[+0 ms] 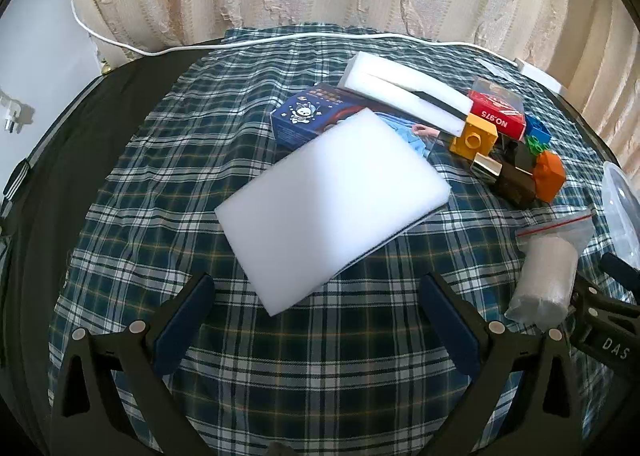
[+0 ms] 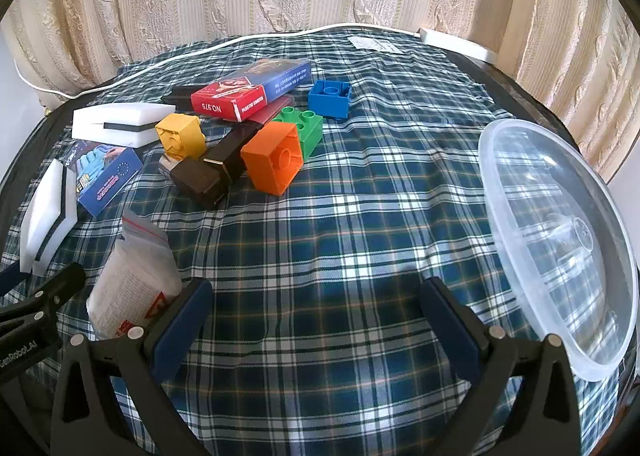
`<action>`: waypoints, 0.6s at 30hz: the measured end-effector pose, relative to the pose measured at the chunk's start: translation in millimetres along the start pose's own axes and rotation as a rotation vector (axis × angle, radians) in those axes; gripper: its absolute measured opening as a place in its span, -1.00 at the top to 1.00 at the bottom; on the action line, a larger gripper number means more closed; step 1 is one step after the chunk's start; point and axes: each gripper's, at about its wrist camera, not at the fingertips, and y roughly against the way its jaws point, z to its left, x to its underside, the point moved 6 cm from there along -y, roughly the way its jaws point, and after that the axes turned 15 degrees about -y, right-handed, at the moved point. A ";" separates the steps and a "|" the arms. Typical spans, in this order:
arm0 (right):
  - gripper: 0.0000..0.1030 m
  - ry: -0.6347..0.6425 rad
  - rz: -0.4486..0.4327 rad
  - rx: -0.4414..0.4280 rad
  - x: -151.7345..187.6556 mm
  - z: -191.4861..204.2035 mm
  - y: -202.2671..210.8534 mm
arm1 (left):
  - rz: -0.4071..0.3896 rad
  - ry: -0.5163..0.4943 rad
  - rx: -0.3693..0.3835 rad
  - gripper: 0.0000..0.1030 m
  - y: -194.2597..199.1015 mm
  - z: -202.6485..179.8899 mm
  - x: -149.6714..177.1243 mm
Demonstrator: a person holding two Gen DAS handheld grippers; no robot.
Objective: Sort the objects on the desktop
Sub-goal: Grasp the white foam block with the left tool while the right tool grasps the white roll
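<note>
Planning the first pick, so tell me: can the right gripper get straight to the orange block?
Probably yes. The right gripper is open and empty, and only bare plaid cloth lies between it and the orange block, whose near side stands clear.

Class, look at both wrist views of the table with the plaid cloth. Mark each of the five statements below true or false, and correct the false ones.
1. Both grippers are open and hold nothing. True: the left gripper and the right gripper stand wide over bare plaid cloth.
2. The clear plastic bowl holds the toy bricks. False: the clear plastic bowl is empty; the bricks lie on the cloth.
3. The orange brick lies beside the green brick. True.
4. The red card box shows "NO.975". True: see the red card box.
5. The large white foam slab stands upright. False: the large white foam slab lies flat, partly over a blue box.
</note>
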 end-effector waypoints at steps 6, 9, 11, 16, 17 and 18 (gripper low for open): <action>-1.00 -0.001 0.000 0.000 0.3 1.1 -0.2 | 0.008 -0.060 0.047 -1.00 -2.0 -2.4 -2.4; -1.00 -0.001 0.000 0.000 0.5 1.5 -0.3 | 0.011 -0.066 0.050 -1.00 -2.6 -2.6 -2.4; -1.00 -0.001 0.001 -0.004 0.8 0.8 -0.2 | 0.010 -0.067 0.050 -1.00 -2.8 -2.7 -1.8; -1.00 0.084 0.035 -0.057 -1.2 4.7 -1.3 | 0.009 -0.068 0.050 -1.00 -2.7 -2.7 -1.7; -1.00 0.097 0.042 -0.063 -1.1 5.9 -0.2 | 0.010 -0.068 0.051 -1.00 -2.6 -2.8 -1.9; -1.00 0.103 0.047 -0.067 -0.8 6.2 0.1 | 0.010 -0.067 0.051 -1.00 -2.5 -3.1 -2.1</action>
